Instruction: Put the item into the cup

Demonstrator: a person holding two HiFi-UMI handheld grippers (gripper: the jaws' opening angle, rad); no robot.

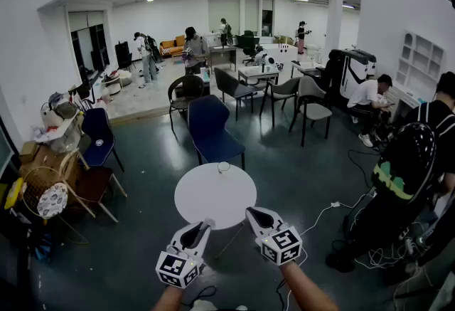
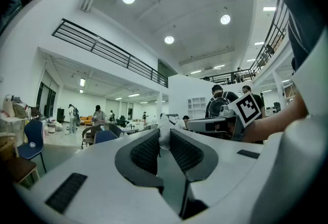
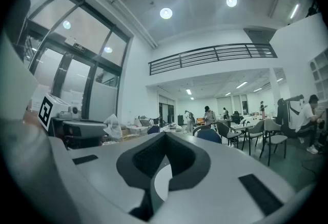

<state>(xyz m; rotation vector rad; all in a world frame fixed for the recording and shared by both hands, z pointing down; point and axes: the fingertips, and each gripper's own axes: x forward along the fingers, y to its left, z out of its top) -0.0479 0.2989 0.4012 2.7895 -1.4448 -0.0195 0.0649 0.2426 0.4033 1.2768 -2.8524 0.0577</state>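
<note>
Quick tally from where I'm standing. Two grippers: my left gripper [image 1: 206,224] and my right gripper [image 1: 252,212]. One round white table [image 1: 213,199], with one small cup [image 1: 223,167] on it. One crumpled white item [image 2: 164,133]. Blue chairs [image 1: 210,128] [image 1: 98,133]: two. Grey or dark chairs [image 1: 186,91] [image 1: 233,85] [image 1: 284,91] [image 1: 313,104] behind those: four, I think. People [image 1: 147,53] [image 1: 193,45] [image 1: 225,30] [image 1: 302,32] [image 1: 368,95] [image 1: 434,124]: six I can make out. There might be more further back, too small to tell.
</note>
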